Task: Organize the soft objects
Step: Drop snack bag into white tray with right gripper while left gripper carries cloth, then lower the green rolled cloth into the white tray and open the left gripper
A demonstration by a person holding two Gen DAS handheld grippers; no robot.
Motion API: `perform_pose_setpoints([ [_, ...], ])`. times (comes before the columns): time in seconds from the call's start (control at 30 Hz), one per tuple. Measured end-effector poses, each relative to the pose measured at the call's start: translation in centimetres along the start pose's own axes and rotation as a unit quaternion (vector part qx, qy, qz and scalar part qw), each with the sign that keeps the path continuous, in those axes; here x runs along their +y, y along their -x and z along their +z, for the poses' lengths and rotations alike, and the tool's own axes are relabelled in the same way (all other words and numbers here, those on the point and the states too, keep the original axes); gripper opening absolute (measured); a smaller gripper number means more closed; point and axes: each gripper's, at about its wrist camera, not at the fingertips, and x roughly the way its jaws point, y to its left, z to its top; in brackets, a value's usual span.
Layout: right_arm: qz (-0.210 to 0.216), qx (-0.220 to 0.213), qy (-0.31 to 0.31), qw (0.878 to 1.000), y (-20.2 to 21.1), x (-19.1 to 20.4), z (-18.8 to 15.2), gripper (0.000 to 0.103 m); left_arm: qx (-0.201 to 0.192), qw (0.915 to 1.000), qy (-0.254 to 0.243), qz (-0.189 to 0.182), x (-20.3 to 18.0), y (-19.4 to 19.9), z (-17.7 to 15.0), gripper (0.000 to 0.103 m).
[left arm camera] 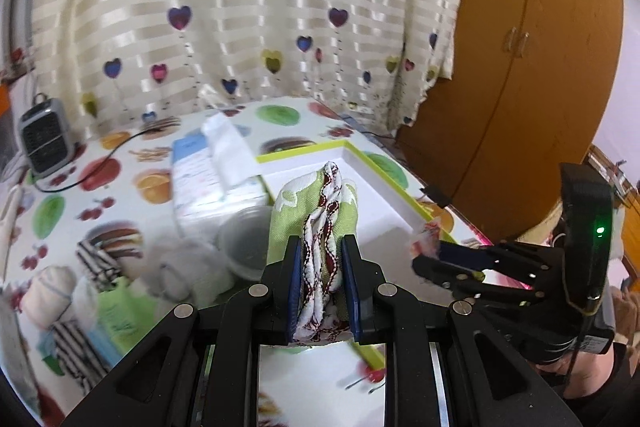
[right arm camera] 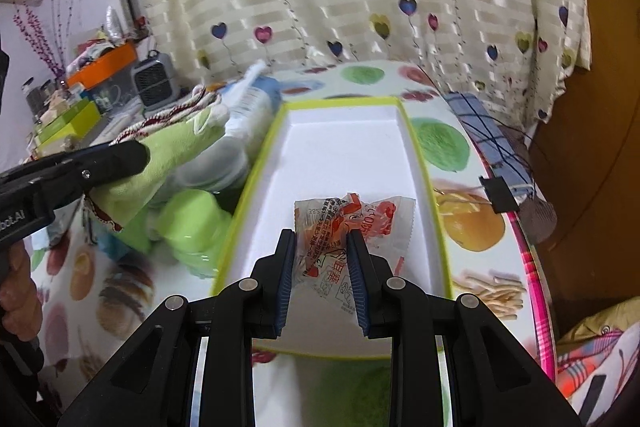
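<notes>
My left gripper is shut on a folded green cloth with white and dark red trim, and holds it up near the left edge of the white box. In the right wrist view the same cloth hangs to the left of the box. My right gripper is shut on a crinkled red and white plastic packet over the white floor of the box with a lime-green rim. In the left wrist view the right gripper shows at the right with the packet at its tips.
Left of the box lie a clear plastic tub, a blue and white pack, striped and white soft items and a small grey fan. A blue checked cloth drapes over the table's right edge. A curtain hangs behind.
</notes>
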Motion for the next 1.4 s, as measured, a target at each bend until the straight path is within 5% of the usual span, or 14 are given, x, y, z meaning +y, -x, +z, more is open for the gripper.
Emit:
perform_pose_setpoints([
  [0.4, -0.003, 0.041, -0.035, 0.999, -2.8, -2.6, -0.5, 0.028, 0.034, 0.9990, -0.018, -0.023, -2.0, -3.6, 0.4, 0.018],
  [0.47, -0.003, 0.048, -0.034, 0.998, -3.0, -2.6, -0.6, 0.030, 0.037, 0.9988, -0.020, -0.026, -2.4, -4.1, 0.6, 0.018],
  [0.6, -0.004, 0.047, -0.023, 0.999, -2.7, -2.4, -0.8, 0.049, 0.045, 0.9981, -0.024, -0.033, -3.0, -5.1, 0.6, 0.018],
  [0.93, -0.007, 0.040, -0.024, 0.999, -1.3, -2.7, -1.3, 0.049, 0.084, 0.9941, -0.029, -0.063, -4.0, -7.1, -0.3, 0.018],
  [1.4, -0.006, -0.004, -0.035, 0.999, 2.1, -2.2, -1.0, 0.049, 0.031, 0.9987, -0.007, -0.040, -1.5, -1.6, 0.4, 0.018],
])
